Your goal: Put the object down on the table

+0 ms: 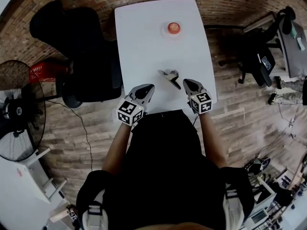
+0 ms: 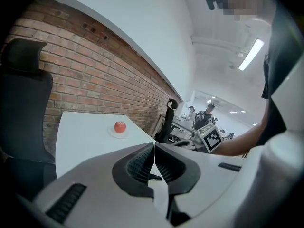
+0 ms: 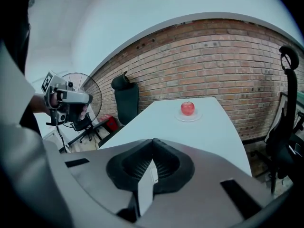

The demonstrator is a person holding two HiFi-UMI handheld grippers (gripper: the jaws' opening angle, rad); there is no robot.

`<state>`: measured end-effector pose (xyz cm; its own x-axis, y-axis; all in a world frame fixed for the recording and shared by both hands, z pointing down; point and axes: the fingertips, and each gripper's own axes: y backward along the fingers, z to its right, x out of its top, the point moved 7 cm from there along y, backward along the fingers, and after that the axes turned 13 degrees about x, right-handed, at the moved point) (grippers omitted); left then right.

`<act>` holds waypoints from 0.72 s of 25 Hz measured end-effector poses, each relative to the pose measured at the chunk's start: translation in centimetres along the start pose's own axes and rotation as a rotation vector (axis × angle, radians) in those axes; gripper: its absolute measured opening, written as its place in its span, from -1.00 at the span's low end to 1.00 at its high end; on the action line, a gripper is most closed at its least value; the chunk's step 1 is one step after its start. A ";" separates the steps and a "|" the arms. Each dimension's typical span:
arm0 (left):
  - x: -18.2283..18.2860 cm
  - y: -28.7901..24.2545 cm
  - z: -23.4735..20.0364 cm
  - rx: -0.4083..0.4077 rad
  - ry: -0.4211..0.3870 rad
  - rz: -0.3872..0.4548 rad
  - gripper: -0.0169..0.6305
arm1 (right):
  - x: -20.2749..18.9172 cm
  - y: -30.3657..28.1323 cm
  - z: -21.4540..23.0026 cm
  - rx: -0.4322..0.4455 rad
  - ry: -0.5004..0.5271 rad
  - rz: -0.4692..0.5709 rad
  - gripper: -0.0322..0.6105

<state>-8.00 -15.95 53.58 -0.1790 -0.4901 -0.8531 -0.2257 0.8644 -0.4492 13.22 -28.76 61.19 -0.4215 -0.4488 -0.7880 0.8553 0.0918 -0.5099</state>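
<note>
A small dark grey angular object (image 1: 170,76) lies on the white table (image 1: 144,37), near its front edge. My left gripper (image 1: 149,87) is down and to the left of the object, its jaws shut with nothing between them (image 2: 154,145). Just right of the object is my right gripper (image 1: 186,82), also shut and empty (image 3: 153,141). Neither gripper touches the object. A red apple (image 1: 173,28) on a small saucer sits at the far end of the table; the same apple (image 2: 119,126) (image 3: 187,108) shows ahead in both gripper views.
A black office chair (image 1: 81,56) stands close along the table's left side. A standing fan (image 1: 19,111) and a red crate (image 1: 43,72) are on the floor farther left. Another chair and a desk (image 1: 268,51) are to the right. A brick wall (image 3: 228,65) runs behind the table.
</note>
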 end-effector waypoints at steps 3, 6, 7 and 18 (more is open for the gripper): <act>-0.2 0.4 -0.4 -0.018 -0.017 -0.007 -0.88 | -0.5 0.0 -0.8 -0.016 -0.005 0.007 -0.90; -0.4 1.0 -1.0 -0.031 -0.036 -0.008 -0.88 | -1.1 0.0 -1.7 -0.035 -0.012 0.017 -0.90; -0.5 1.1 -1.2 -0.033 -0.042 -0.008 -0.88 | -1.2 0.0 -1.9 -0.040 -0.016 0.020 -0.90; -2.2 2.3 -1.9 -0.069 -0.060 -0.034 -0.88 | -2.9 1.0 -4.2 -0.116 -0.047 0.051 -0.90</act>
<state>-9.95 -13.08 54.87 -0.1124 -0.5098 -0.8529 -0.2970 0.8363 -0.4608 14.06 -23.65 61.51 -0.3610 -0.4820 -0.7984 0.8338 0.2166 -0.5077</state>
